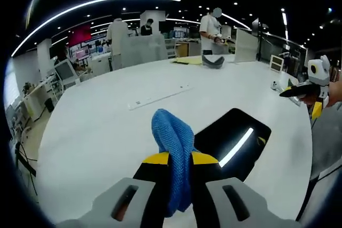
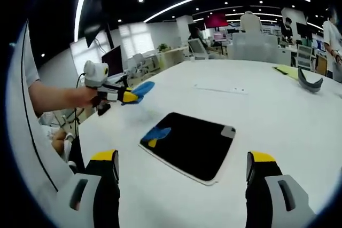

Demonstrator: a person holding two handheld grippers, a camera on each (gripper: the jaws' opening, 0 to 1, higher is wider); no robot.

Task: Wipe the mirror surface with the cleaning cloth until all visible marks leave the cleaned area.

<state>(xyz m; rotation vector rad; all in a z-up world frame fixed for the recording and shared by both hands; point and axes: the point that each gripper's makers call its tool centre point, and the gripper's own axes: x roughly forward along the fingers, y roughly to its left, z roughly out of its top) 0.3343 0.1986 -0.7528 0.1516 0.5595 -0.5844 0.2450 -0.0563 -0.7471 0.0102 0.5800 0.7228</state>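
A blue cleaning cloth (image 1: 172, 137) is pinched between the yellow-tipped jaws of my left gripper (image 1: 180, 158), which is shut on it. Just beyond and to the right lies the mirror (image 1: 235, 134), a dark rounded rectangle flat on the white table (image 1: 96, 126), reflecting a ceiling light. In the right gripper view the left gripper (image 2: 124, 96) hovers above the table just beyond the mirror's (image 2: 200, 148) left corner, cloth (image 2: 143, 87) hanging off its tip and reflected in the glass. My right gripper (image 2: 181, 163) stands wide open over the mirror's near edge, holding nothing.
A white power strip (image 1: 160, 96) lies mid-table beyond the mirror. A dark curved object (image 1: 212, 61) and a yellow sheet (image 1: 187, 61) rest at the far edge. People stand beyond the table among desks and monitors. A person's forearm (image 2: 56, 97) holds the left gripper.
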